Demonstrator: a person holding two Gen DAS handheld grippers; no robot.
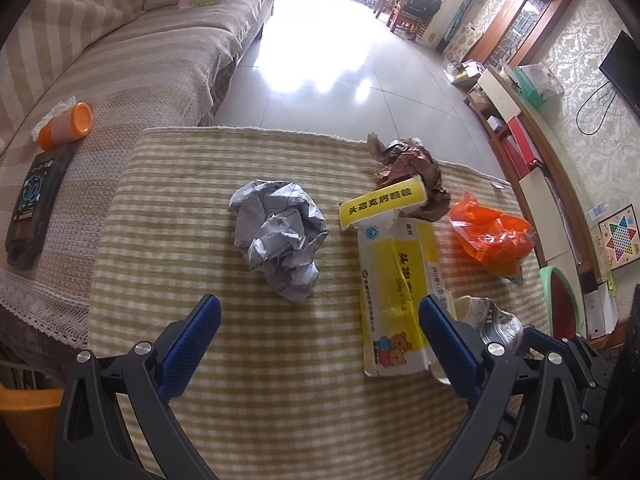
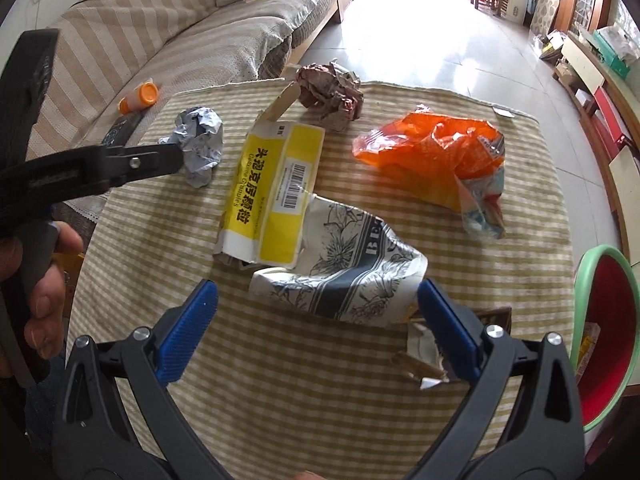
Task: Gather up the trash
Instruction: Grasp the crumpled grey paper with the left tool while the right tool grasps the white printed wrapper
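**Inspector:** Jaws first. Left gripper (image 1: 320, 320) stands wide, blue pads empty, above the striped cloth on the counter (image 1: 200, 208). Right gripper (image 2: 318, 308) is likewise wide and holds nothing.

**Clerk:** And the trash, from the left?

**Inspector:** Crumpled grey paper ball (image 1: 278, 236) lies ahead of the left gripper, between its fingertips in line of sight but apart from them. Next, the flattened yellow medicine box (image 1: 396, 276), one flap raised; its near corner is covered by the left gripper's right-hand finger (image 1: 444, 336). Behind the box, a brown crumpled wad (image 1: 408, 168) at the far counter edge. Then the orange plastic bag (image 1: 492, 236), with printed wrapping beneath it that I cannot identify.

**Clerk:** Nearest the right gripper?

**Inspector:** A crushed floral-print paper cup (image 2: 344, 276), lying against the box's near end, just ahead of the open jaws. Torn brown scraps (image 2: 420, 360) sit behind the right-hand finger, largely hidden.

**Clerk:** The bin?

**Inspector:** Green-rimmed red bin (image 2: 604, 332) off the counter's right side, cut by the frame; its contents are hard to make out.

**Clerk:** Off the counter, left?

**Inspector:** Orange-capped bottle (image 1: 66, 126) on the sofa (image 1: 132, 64).
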